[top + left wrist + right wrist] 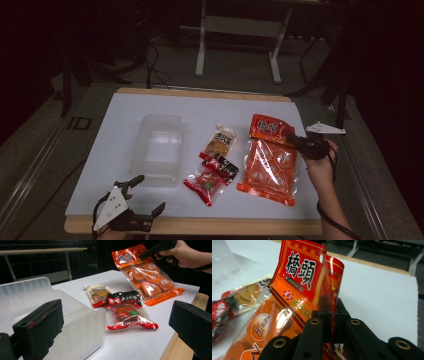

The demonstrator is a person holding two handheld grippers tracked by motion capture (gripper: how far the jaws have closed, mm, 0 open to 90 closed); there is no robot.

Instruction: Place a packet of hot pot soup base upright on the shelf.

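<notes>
Orange packet: large glossy film pouch, round pieces in clear pockets, red printed header. Right gripper has its fingers pinched shut on the header's edge; top end raised, bottom seal on the white bench. Judged: picked, not yet placed. Clear plastic bin: rectangular, frosted walls, nothing inside. Left gripper: fingers spread wide, holding nothing, near the bin's front corner. Three smaller crinkly packets between bin and pouch: beige spouted pouch, black-red packet, red clear-window packet, all untouched
</notes>
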